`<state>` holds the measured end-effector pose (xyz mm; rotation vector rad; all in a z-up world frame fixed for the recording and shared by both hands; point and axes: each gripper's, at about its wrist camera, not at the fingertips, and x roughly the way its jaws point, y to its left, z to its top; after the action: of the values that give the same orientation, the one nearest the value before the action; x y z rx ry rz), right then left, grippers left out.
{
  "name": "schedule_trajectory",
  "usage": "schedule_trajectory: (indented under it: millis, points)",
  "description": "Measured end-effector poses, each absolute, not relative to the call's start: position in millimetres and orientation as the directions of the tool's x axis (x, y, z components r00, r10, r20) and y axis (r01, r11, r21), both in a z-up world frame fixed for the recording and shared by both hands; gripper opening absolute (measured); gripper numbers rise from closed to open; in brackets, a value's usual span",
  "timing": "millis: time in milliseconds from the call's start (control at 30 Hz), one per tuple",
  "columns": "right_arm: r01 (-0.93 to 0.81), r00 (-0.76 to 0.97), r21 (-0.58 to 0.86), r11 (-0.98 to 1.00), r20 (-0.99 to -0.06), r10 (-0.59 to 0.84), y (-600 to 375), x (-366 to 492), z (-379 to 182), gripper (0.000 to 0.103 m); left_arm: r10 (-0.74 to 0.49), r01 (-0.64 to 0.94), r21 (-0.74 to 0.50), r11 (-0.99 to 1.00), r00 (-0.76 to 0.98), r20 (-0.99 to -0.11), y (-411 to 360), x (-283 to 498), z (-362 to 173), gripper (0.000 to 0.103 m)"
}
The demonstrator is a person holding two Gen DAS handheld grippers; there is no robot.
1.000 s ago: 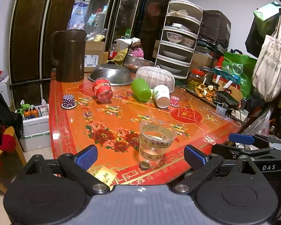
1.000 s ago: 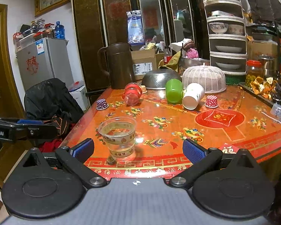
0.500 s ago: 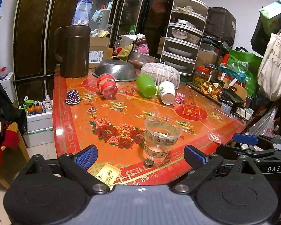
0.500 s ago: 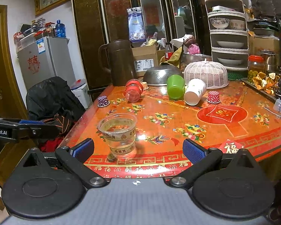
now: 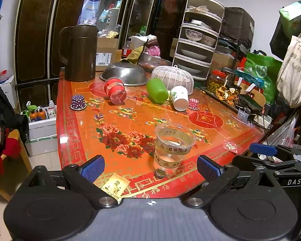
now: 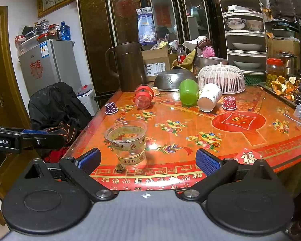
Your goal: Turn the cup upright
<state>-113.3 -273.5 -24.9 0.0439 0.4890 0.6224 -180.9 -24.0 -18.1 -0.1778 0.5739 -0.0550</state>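
The clear cup (image 5: 173,146) stands upright with its mouth up near the front edge of the table (image 5: 74,132) in the left wrist view, just ahead of the left gripper (image 5: 151,166) and a little right of its centre line, the jaws spread wide and empty. In the right wrist view the same clear cup (image 6: 128,143) sits left of centre before the right gripper (image 6: 148,159), whose jaws are likewise released, while the green cup (image 6: 188,92) and the white paper cup (image 6: 208,100) lie on their sides well beyond, mouths toward the cameras; judging by that, the right gripper looks nearer to them.
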Motion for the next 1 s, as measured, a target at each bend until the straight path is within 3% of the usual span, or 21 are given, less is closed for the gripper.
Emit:
schedule_trajectory:
  millis: [1000]
  points:
    - [-0.552,0.703,0.187,0.813,-0.420,0.574,-273.8,-112.7,-25.0,0.102,-0.104,-0.003,-0.192,0.981,0.830,-0.547,-24.3,-178.0,-20.9,0.100]
